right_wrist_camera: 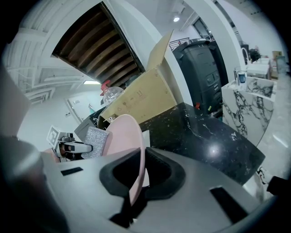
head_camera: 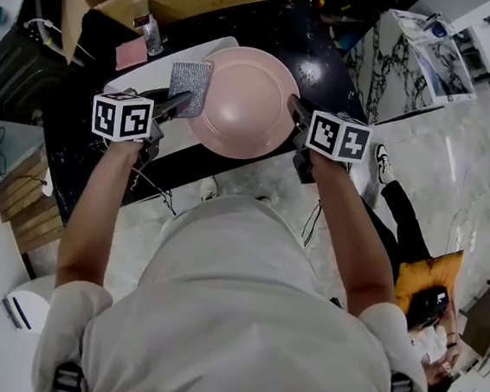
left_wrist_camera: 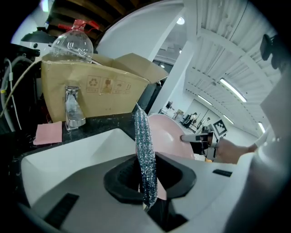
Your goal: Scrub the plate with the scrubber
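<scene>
One pink plate [head_camera: 242,103], glossy, round, silver sparkly sq. scrubber [head_camera: 190,85]

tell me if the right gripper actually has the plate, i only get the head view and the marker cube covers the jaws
Observer: Yes. In the right gripper view, the right gripper is shut on the rim of the pink plate, which runs edge-on between the jaws.
Operator: ok and is the left one gripping the scrubber or just resting under it
Observer: Gripping it. In the left gripper view, the left gripper is shut on the lower end of the silver scrubber, which stands upright and edge-on out of the jaws.
</scene>
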`<state>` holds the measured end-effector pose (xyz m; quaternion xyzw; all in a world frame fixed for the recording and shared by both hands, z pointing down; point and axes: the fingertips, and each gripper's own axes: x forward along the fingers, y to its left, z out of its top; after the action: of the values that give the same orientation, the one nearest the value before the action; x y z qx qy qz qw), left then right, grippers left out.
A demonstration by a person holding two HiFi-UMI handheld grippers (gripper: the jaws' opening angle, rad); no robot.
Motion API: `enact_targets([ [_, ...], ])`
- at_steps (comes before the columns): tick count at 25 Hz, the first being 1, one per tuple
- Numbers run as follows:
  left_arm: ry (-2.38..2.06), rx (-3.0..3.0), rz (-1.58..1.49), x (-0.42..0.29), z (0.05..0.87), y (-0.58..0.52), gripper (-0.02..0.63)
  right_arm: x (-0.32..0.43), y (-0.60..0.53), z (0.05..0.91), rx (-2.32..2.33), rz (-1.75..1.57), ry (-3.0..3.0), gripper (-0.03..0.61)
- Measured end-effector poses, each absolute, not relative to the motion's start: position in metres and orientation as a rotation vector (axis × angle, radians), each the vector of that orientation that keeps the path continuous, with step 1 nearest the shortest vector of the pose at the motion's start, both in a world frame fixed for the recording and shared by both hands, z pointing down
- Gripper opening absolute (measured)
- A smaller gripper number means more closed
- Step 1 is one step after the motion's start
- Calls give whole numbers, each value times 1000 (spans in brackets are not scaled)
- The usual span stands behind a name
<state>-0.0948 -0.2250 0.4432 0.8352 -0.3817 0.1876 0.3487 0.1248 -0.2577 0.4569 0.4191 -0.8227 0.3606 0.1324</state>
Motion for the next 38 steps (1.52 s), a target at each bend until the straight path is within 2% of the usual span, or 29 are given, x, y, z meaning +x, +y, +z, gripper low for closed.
enact_targets([
  [16, -1275, 2251, 150, -191, 384, -185, 67, 95, -278, 477, 1186, 1032, -2292, 25],
  [38, -1294, 2247, 195, -250, 417, -156, 67, -27, -305, 533, 1023, 1062, -2194, 25],
])
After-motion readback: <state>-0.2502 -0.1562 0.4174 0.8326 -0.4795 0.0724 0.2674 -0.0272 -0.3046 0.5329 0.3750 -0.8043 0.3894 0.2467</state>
